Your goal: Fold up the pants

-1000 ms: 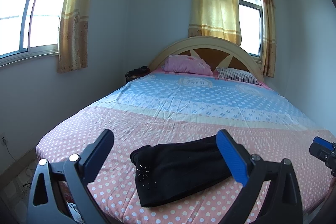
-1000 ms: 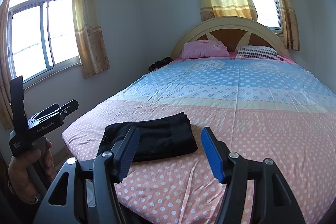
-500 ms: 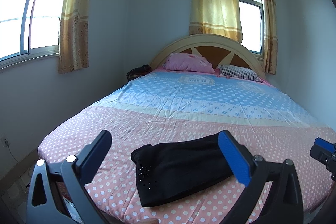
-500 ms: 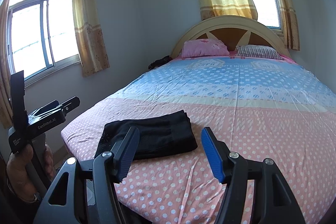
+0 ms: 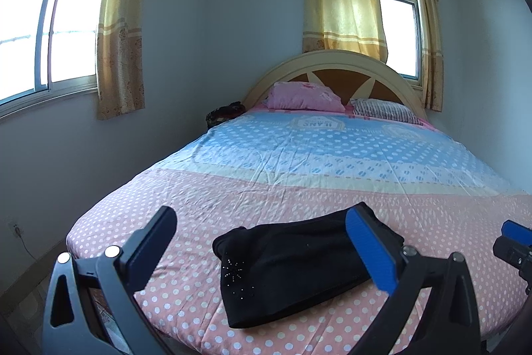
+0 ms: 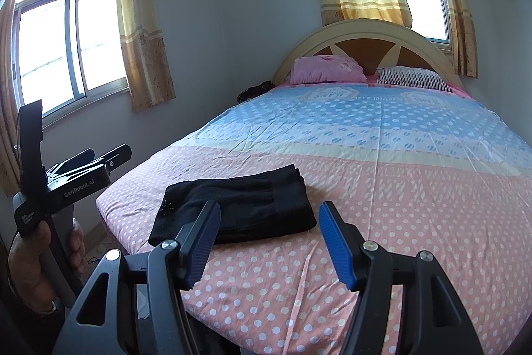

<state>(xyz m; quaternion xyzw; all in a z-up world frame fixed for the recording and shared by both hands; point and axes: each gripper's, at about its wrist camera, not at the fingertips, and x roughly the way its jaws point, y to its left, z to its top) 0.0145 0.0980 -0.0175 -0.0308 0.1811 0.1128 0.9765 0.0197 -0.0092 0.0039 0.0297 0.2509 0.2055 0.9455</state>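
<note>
Black pants (image 5: 292,265) lie folded into a compact bundle on the pink dotted end of the bed, near its foot edge; they also show in the right wrist view (image 6: 239,208). My left gripper (image 5: 262,242) is open and empty, held back from the bed with the pants seen between its fingers. My right gripper (image 6: 269,238) is open and empty, above the foot edge, just right of the pants. The left gripper's body (image 6: 76,178) shows at the left of the right wrist view, held in a hand.
The bed (image 5: 332,155) has a pink and blue dotted sheet. A pink pillow (image 5: 304,95) and a striped pillow (image 5: 385,110) lie by the arched headboard. A dark bundle (image 5: 222,113) sits at the bed's far left corner. Walls and curtained windows surround the bed.
Both grippers have drifted slightly back and up from the bed. The pants have not moved and both grippers stay open.
</note>
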